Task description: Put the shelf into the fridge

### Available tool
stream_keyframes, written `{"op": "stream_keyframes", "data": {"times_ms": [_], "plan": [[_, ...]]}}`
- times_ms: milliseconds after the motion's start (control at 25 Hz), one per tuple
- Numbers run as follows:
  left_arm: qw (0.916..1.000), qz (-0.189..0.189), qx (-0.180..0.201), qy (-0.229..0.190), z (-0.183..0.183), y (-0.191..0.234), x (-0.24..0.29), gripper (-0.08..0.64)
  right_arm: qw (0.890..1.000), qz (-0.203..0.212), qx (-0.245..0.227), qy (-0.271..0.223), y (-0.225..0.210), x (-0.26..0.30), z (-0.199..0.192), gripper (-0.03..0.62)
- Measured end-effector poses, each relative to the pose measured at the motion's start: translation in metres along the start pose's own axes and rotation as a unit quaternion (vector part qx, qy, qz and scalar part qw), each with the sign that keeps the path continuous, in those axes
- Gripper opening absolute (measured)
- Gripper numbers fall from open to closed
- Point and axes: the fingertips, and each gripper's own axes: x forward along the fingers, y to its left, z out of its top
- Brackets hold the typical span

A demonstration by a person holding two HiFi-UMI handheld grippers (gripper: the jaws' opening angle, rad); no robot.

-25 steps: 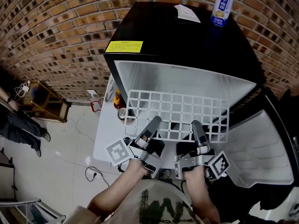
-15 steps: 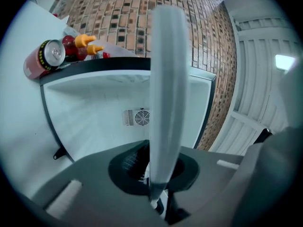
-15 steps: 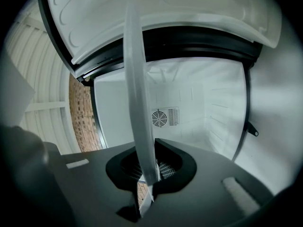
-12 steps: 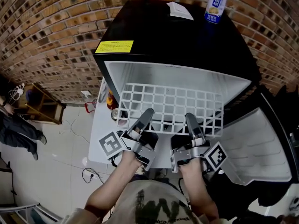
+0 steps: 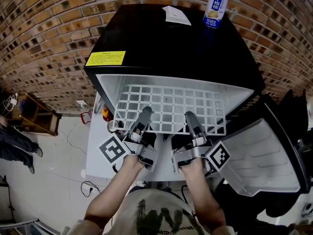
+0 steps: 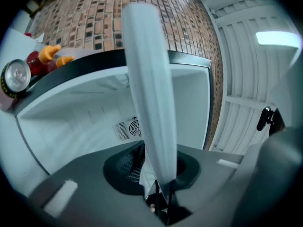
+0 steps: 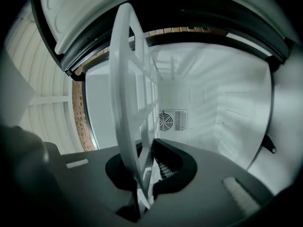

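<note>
I hold the white grid shelf (image 5: 171, 106) by its front edge with both grippers, 1 on each side of the middle. It lies flat across the mouth of the black fridge (image 5: 161, 43). Its back part is inside the white cavity and its front edge is out toward me.

My left gripper (image 5: 145, 112) is opening its jaws with the shelf's edge between them. The pads seem to touch it, though that gripper's view is blurred there and I am not certain. My right gripper (image 5: 190, 116) is closed nearly all the way, pinching the thin edge of the shelf.

The fridge door (image 5: 264, 155) stands open to my right. Past the shelf, a round fan vent (image 7: 171, 120) shows in the back wall. On top of the fridge stand a blue and white can (image 5: 215, 6) and a sheet of paper (image 5: 176, 15), well apart from a yellow label (image 5: 105, 58) near the front left corner. To the left of the fridge, a red bottle (image 5: 104, 114) and a second can (image 5: 113, 126) sit on a white counter (image 5: 95, 151).
</note>
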Motion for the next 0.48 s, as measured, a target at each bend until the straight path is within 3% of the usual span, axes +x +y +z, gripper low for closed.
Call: {"op": "stream_keyframes", "data": {"times_ms": [240,480], "plan": [[0.9984,-0.031,0.036,-0.030,0.017,0.000,0.021,0.091,0.999,0.011,-0.036,0.010,0.001,0.023,0.010,0.037],[0.9963,-0.059,0.045,-0.044,0.029,0.002,0.040,0.131,0.997,0.036,-0.064,0.013,0.002,0.044,0.020,0.052]]}}
